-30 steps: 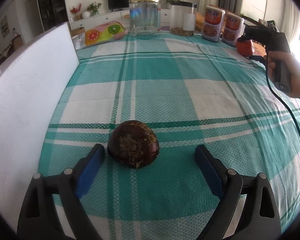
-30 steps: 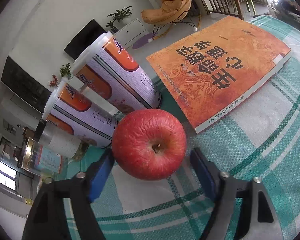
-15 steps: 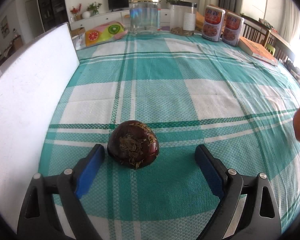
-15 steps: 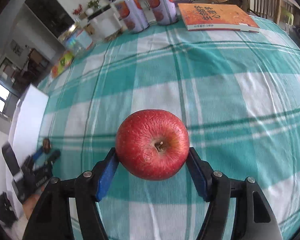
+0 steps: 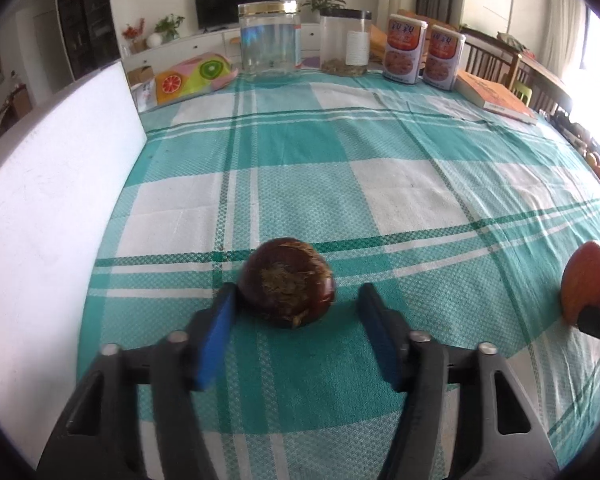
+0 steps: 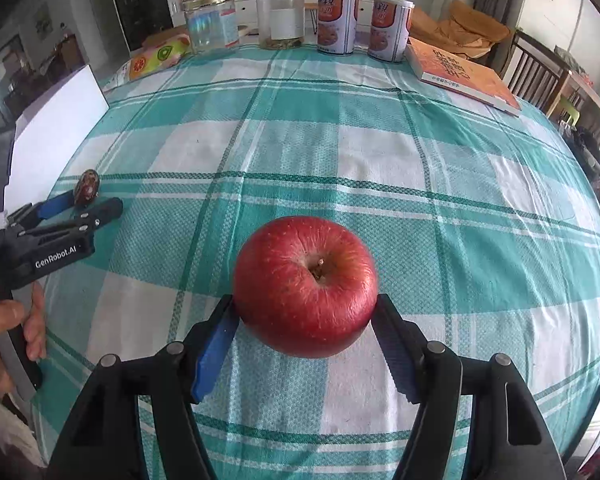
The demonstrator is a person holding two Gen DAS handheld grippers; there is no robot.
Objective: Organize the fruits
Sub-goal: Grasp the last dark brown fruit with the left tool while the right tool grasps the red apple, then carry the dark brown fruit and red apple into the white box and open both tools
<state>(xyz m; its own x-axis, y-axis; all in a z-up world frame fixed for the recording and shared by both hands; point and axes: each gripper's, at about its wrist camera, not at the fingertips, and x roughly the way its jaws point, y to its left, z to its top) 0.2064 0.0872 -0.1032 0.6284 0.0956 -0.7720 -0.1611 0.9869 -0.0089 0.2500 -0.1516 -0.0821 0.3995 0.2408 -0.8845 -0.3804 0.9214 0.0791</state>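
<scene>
A dark maroon round fruit [image 5: 287, 282] lies on the teal plaid tablecloth [image 5: 340, 160] between the jaws of my left gripper [image 5: 297, 294]. Those jaws are closing: the left blue pad meets the fruit's side, while a gap stays at the right pad. My right gripper [image 6: 305, 302] is shut on a red apple [image 6: 306, 286] and holds it above the cloth. The apple [image 5: 588, 280] also shows at the right edge of the left wrist view. In the right wrist view the left gripper [image 6: 92, 200] and the dark fruit [image 6: 86, 186] sit at far left, with a hand [image 6: 4, 320] on the handle.
A white board [image 5: 52, 208] stands along the table's left side. At the far edge are a fruit-print pouch [image 5: 192, 76], a glass jar [image 5: 269, 40], a second clear jar [image 5: 345, 42], two cans [image 5: 404, 52] and an orange book [image 5: 496, 96].
The left jaws have narrowed around the dark fruit. The right gripper carried the apple from beside the cans and book to over the middle of the table, rolling level.
</scene>
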